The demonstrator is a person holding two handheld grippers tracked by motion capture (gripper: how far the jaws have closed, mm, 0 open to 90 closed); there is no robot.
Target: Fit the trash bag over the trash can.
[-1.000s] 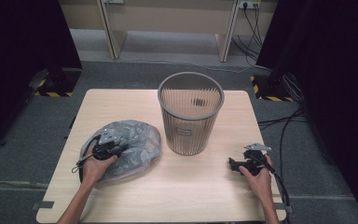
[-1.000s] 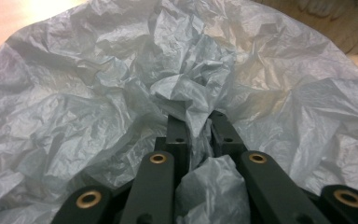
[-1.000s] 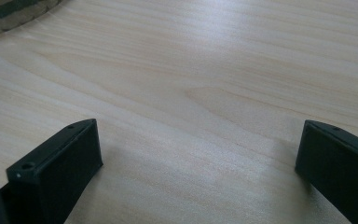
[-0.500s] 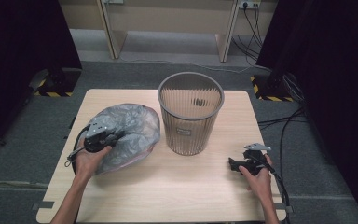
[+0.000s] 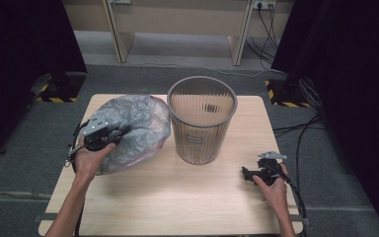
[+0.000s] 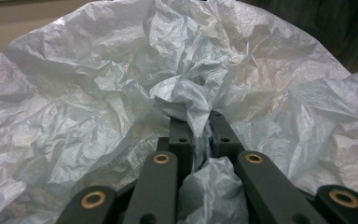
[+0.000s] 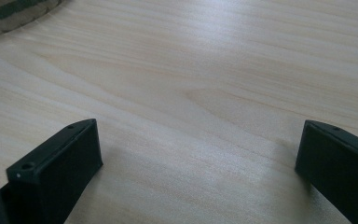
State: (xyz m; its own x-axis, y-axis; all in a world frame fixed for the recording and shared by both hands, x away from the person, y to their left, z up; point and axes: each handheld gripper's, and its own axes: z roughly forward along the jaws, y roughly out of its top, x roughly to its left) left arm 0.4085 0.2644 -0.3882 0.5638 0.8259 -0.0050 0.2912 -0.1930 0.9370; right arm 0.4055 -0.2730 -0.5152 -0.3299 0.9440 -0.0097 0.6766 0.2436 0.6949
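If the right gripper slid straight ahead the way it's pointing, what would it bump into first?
Probably the bin. The right gripper lies open on the table, aimed left along bare wood; the bin's base shows at its view's top-left corner, so it might just slip past.

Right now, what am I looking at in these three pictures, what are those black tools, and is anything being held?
A person works with a hand-held two-jaw tool in each hand. One camera looks down on the pale wooden table; the other two ride on the tools. The left gripper is clamped on a fold of the crinkled grey plastic bag, seen beside the grey ribbed wastebasket from above. The right gripper rests low over bare wood, jaws wide apart, holding nothing.
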